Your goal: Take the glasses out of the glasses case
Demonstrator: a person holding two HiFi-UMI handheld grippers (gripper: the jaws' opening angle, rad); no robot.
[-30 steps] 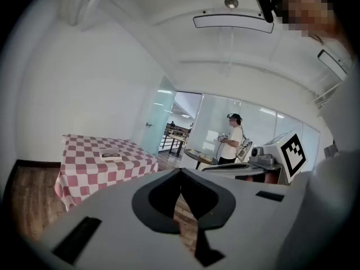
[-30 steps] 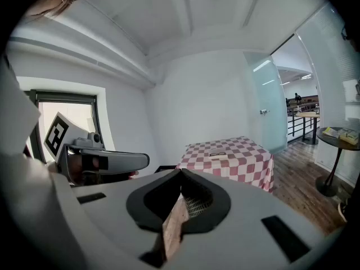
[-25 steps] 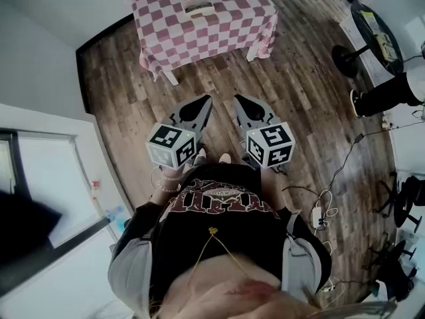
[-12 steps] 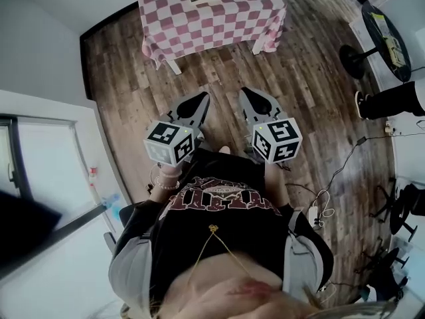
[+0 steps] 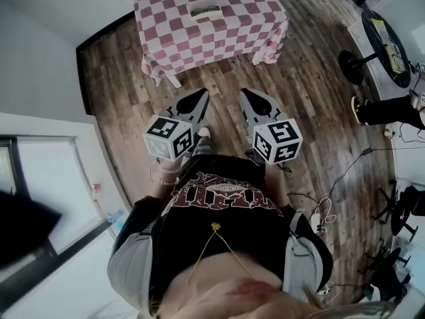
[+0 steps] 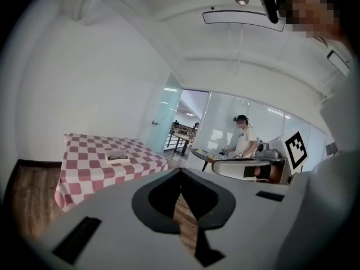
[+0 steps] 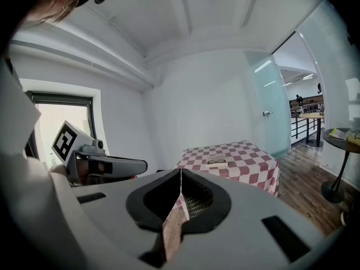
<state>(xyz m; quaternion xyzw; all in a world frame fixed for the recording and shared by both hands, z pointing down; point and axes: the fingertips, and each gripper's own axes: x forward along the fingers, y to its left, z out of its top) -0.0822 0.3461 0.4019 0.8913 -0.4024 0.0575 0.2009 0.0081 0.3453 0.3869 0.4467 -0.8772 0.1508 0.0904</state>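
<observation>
In the left gripper view, glasses (image 6: 118, 157) lie inside their case (image 6: 117, 152).

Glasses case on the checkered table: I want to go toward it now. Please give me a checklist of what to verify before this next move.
1. Glasses case found: ok. It lies on the checkered table, near its far edge.
2. Glasses visible at the case: ok. Whether a lid covers them: cannot tell, too small.
3. Case within reach: not ok. The table stands well ahead and both grippers are held near the body.
4. Way to the table: ok. Only wooden floor shows in between.
5. Left gripper ready to grasp: not ok. It is shut and empty.
6. Right gripper ready to grasp: not ok. It is shut and empty.
</observation>
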